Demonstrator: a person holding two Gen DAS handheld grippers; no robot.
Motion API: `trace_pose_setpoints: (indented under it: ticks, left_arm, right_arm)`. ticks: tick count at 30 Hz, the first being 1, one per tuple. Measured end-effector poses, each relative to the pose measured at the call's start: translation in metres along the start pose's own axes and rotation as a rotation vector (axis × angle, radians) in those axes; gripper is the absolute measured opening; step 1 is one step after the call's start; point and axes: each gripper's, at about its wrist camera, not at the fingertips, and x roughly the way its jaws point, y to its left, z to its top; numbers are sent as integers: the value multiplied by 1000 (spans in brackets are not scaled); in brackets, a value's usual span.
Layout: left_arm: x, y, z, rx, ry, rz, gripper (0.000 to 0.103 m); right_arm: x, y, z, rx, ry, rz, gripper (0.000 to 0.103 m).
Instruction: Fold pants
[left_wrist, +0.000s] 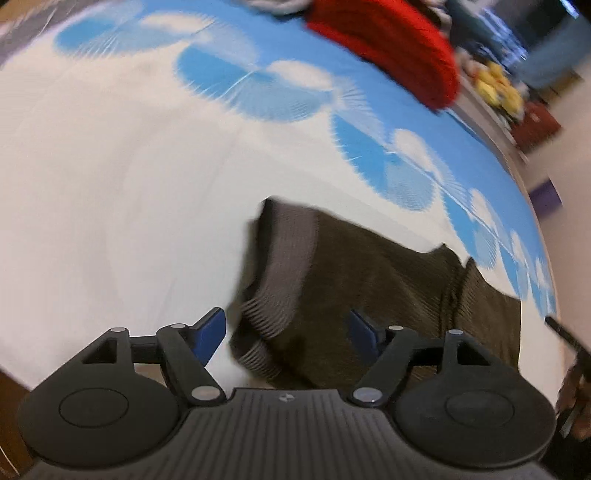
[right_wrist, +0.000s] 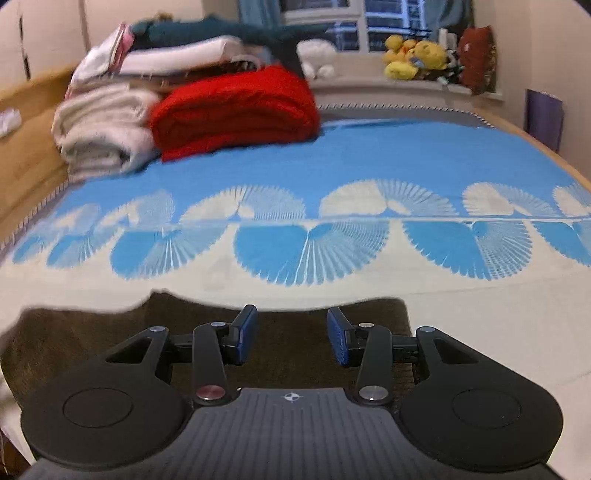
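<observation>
Both jaws of the left hand-held gripper (left_wrist: 288, 328) stand spread wide with nothing pinched; the olive-brown pants (left_wrist: 369, 280) lie flat on the bed just beneath and ahead of it, their grey ribbed waistband (left_wrist: 280, 273) running between the blue pads (left_wrist: 212, 334). The right hand-held gripper (right_wrist: 291, 334) hangs with its jaws partly parted, also gripping nothing, and the pants (right_wrist: 92, 332) spread under it and off to its left, folded into a flat band. Beyond both tools stretches the bedsheet (right_wrist: 369, 166), white close by and blue with white fan shapes farther off. Farther ahead and left of the right tool sits a folded red blanket (right_wrist: 236, 110) beside a stack of pale towels (right_wrist: 99, 125). Farthest away, yellow plush toys (right_wrist: 413, 57) line the windowsill.
</observation>
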Motion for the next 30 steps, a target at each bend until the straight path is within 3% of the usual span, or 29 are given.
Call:
trace_pose_setpoints:
  ticks: [5,12,18,20,22,24,27,30]
  left_arm:
    - [29,22,1,-94,105,-53,80]
    - [74,23,4,-110,209,2,80]
    - [82,11,3,-34,200,18,82]
    - [80,3,2,28,193,51,69]
    - [76,-4,4,66,186,69,46]
    - [69,-10,7,81,168,73,37]
    - [51,-28,11,112,120,69,29]
    - [26,-53,15,126,43,7,27]
  right_arm:
    - [5,14,-3,-64,35,11,44]
    - [9,12,-4,-78,52,2,44]
    - [12,2,-5,-63,69,-14,44]
    - [14,2,-5,-66,77,-15,44]
    - [15,2,-6,-76,82,-15,44]
    - [15,4,-7,-86,85,-12,44]
    - [15,6,-7,-96,84,-8,44]
    - [14,7,-6,-92,86,-9,44]
